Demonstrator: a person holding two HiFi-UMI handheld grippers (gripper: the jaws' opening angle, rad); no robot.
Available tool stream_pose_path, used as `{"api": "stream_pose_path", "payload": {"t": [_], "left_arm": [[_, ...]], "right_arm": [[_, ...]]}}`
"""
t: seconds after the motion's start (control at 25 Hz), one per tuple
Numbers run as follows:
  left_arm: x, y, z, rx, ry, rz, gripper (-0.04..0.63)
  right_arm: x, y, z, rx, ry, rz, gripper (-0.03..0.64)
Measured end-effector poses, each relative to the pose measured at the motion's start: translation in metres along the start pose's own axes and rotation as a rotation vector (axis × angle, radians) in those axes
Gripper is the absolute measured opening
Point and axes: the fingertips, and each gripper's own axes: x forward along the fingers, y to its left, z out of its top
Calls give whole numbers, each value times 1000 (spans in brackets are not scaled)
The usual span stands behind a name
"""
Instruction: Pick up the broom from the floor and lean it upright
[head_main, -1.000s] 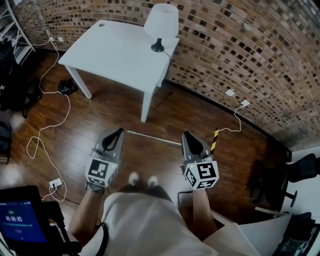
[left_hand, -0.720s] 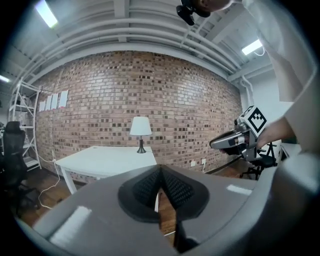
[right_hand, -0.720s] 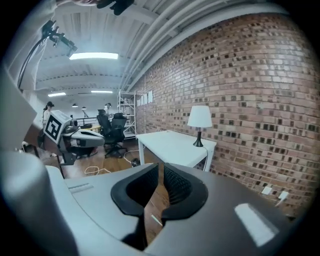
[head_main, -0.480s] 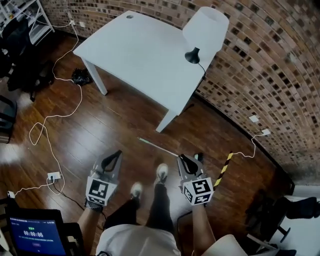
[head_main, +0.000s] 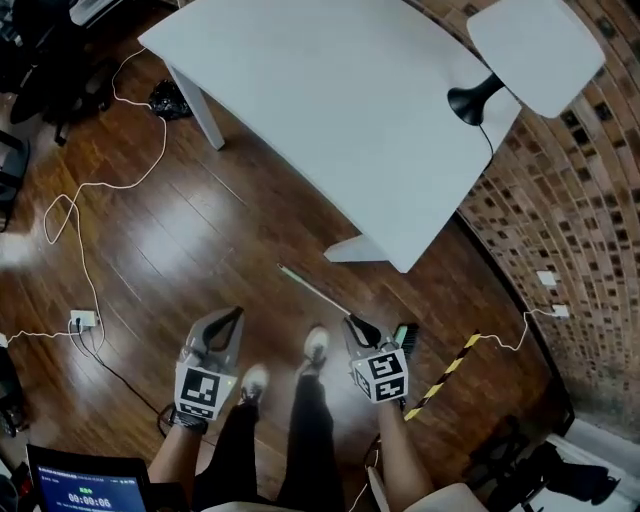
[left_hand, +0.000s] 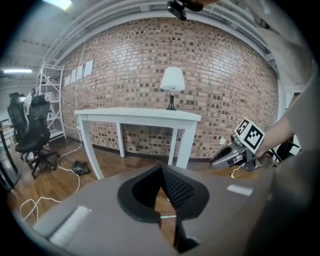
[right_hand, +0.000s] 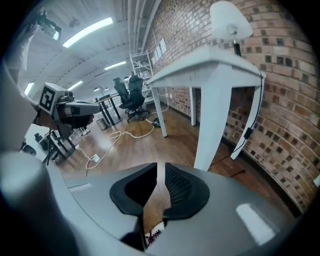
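Observation:
The broom lies flat on the wooden floor in the head view. Its thin pale handle (head_main: 310, 290) runs diagonally from near the table leg down to its greenish head (head_main: 405, 335). My right gripper (head_main: 350, 322) hovers right at the handle's lower end, beside the head. Its jaws (right_hand: 160, 167) have just been opening; a narrow gap shows with nothing between them. My left gripper (head_main: 237, 313) is off to the left, well clear of the handle. Its tips (left_hand: 161, 170) meet, with nothing held. Each gripper shows in the other's view: the right gripper (left_hand: 215, 161), the left gripper (right_hand: 95, 106).
A white table (head_main: 330, 110) with a lamp (head_main: 530, 50) stands just beyond the broom, its leg (head_main: 360, 250) close to the handle's far end. A brick wall (head_main: 590, 230) is at right. White cables and a power strip (head_main: 82, 320) lie left. A yellow-black striped bar (head_main: 445, 375) lies right. The person's shoes (head_main: 316, 345) are between the grippers.
The view has moved in over the table and closer to the floor. Both grippers have dropped, and the right one now sits at the broom handle's lower end.

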Motion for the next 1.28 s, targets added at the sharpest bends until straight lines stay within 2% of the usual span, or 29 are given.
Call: {"api": "stream_pose_path", "payload": {"t": [0.2, 0.28, 0.44, 0.6, 0.76, 0.92, 1.0, 1.08, 1.28], "left_arm": [[58, 9, -66, -51, 37, 24, 2], [81, 13, -94, -64, 49, 27, 2], [125, 25, -155, -29, 50, 33, 2], [148, 18, -214, -84, 69, 29, 2], [164, 7, -264, -98, 82, 32, 2], [170, -22, -308, -97, 110, -22, 2], [175, -36, -328, -83, 117, -48, 2], [176, -42, -348, -80, 129, -53, 2], [168, -42, -380, -105, 158, -38, 2]], "right_arm": [[86, -24, -62, -39, 118, 41, 64], [119, -36, -90, -11, 155, 30, 64], [186, -58, -143, 7, 222, 28, 66], [239, -62, -198, -25, 292, 45, 66], [294, -69, -255, -157, 385, 50, 83], [335, -83, -322, -311, 516, 44, 103], [352, -98, -345, -379, 549, 29, 103], [370, -110, -362, -415, 573, 18, 103], [401, -115, -392, -422, 623, 42, 103]]}}
